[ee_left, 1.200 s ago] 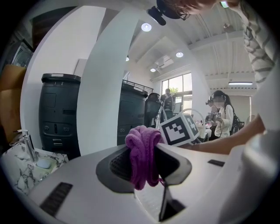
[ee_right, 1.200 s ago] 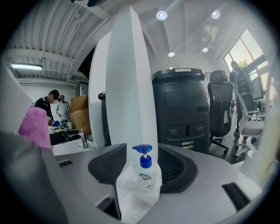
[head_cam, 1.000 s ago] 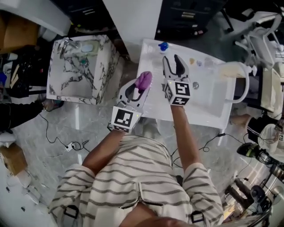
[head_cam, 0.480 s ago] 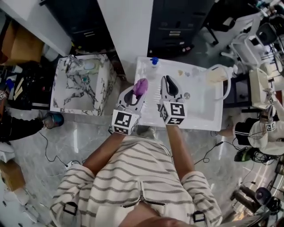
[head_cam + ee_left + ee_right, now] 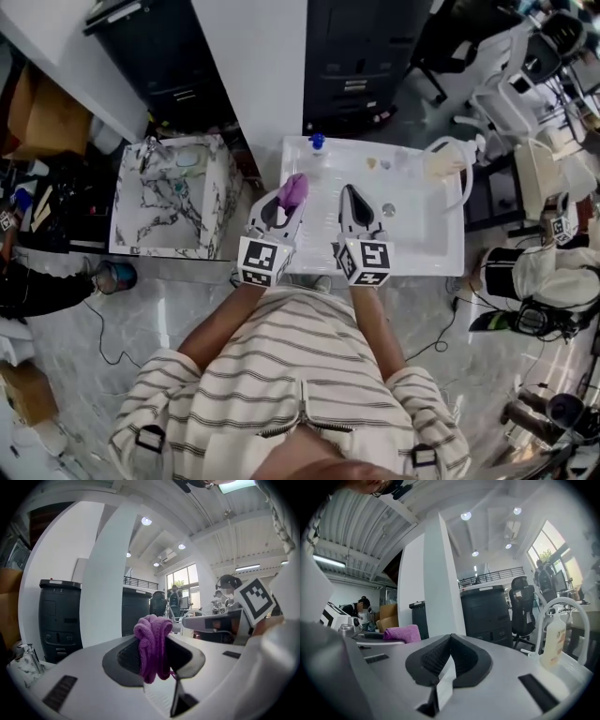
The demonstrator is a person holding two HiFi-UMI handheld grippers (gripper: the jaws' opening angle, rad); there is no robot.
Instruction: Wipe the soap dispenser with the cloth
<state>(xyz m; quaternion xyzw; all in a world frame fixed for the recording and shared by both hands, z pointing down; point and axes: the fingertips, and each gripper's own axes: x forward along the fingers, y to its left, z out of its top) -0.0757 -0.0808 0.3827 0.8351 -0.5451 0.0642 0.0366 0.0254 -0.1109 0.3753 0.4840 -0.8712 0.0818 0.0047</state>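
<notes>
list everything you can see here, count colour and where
cloth: 1, purple, in left jaws
soap dispenser: 1, pale, counter's far right
blue-topped item: 1, blue, counter's far left corner
counter: 1, white, before the person
marble block: 1, white and black, left of counter
cabinets: 2, black, behind
left gripper: 1, white, shut on cloth
right gripper: 1, white, jaws just closed, empty

Head view. At nine o'clock, a marble-patterned washstand (image 5: pixel 169 202) with a metal tap (image 5: pixel 147 150). At ten, far out, a brown cardboard box (image 5: pixel 52 117). At eleven, a white pillar (image 5: pixel 248 66). At twelve, black cabinets (image 5: pixel 352 52). At three, a white basin top (image 5: pixel 431 246) with a round drain (image 5: pixel 388 210). At eight, pale marbled floor (image 5: pixel 187 300).
</notes>
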